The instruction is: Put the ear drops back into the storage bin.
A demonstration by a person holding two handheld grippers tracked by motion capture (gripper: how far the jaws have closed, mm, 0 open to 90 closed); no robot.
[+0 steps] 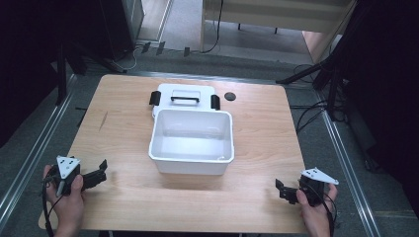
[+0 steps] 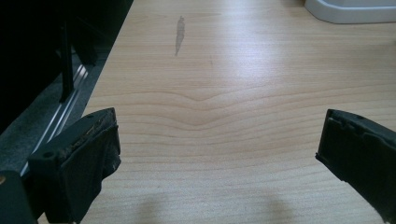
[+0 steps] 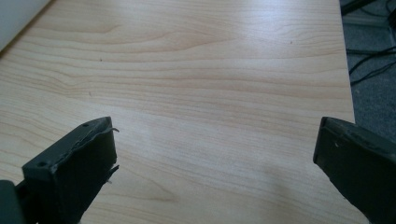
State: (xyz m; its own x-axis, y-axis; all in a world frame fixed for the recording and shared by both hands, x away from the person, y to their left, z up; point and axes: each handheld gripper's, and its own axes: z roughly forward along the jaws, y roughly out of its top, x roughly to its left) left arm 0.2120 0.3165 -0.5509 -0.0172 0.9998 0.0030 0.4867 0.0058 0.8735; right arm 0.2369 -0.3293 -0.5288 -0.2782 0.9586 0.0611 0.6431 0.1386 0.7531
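An empty white plastic box (image 1: 191, 142) stands at the middle of the wooden table (image 1: 128, 128). Its white lid (image 1: 185, 96), with a black handle and black side clips, lies flat just behind it. My left gripper (image 1: 102, 170) rests near the table's front left corner, open, with bare wood between its jaws (image 2: 219, 135). My right gripper (image 1: 280, 190) sits near the front right corner, also open over bare wood (image 3: 217, 135). A corner of the box (image 2: 350, 11) shows at the top right of the left gripper view.
A small black round disc (image 1: 230, 96) lies on the table to the right of the lid. A grey smear (image 2: 179, 32) marks the wood at the left. Metal rails run along both sides of the table, with cables and stands on the floor behind.
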